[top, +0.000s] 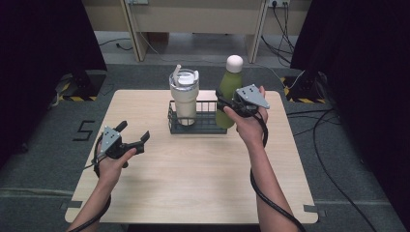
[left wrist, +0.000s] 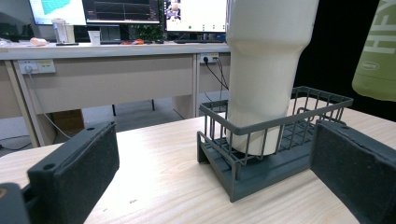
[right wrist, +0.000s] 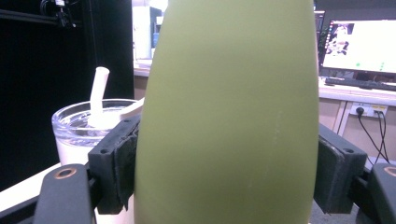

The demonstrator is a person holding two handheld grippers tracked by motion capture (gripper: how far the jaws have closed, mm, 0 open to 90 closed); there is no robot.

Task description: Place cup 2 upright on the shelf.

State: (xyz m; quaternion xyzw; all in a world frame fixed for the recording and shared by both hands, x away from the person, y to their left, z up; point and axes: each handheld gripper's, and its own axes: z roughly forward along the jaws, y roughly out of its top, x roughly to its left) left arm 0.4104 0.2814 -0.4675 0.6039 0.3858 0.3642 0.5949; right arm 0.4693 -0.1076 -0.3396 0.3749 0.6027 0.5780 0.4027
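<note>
My right gripper (top: 226,105) is shut on the olive green bottle (top: 229,89) with a white cap, gripping its body (right wrist: 229,116) between both pads. In the left gripper view the green bottle (left wrist: 378,56) hangs with its base off the table, by the right end of the dark wire basket (top: 205,126). A cream tumbler (top: 183,99) with a clear lid and straw stands in the basket's left part. My left gripper (top: 133,131) is open and holds nothing, left of the basket; it faces the tumbler (left wrist: 266,70) and basket (left wrist: 280,135).
The light wooden table (top: 193,174) has open surface in front of the basket. Dark curtains flank both sides, and a desk with monitors (left wrist: 121,9) stands beyond the far edge. Cables (top: 333,145) lie on the floor at the right.
</note>
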